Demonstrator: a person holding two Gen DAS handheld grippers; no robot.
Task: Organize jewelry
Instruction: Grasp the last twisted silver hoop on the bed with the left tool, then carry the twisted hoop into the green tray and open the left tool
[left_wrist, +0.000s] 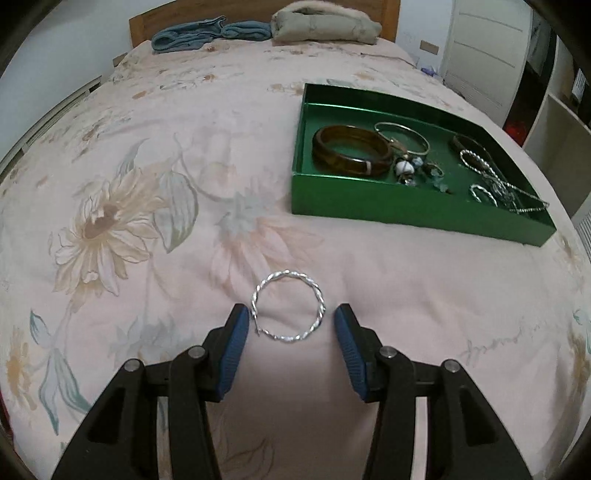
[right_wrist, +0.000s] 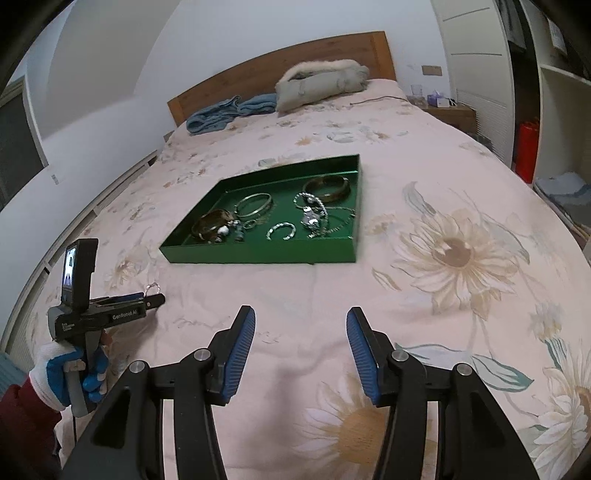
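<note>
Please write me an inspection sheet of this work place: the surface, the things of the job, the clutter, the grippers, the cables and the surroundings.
Surface: floral bedspread, soft and wrinkled.
Job's things: twisted silver hoop lying on the spread, outside the green tray; the tray holds a brown bangle, metal bangles, beads and chains.
Clutter: blue clothes and a grey jacket by the headboard.
Grippers: left gripper open, straddling the hoop; right gripper open, holding nothing.
Cables: thin dark cable near the jacket.
Surroundings: wooden headboard, wardrobe, shelves.
</note>
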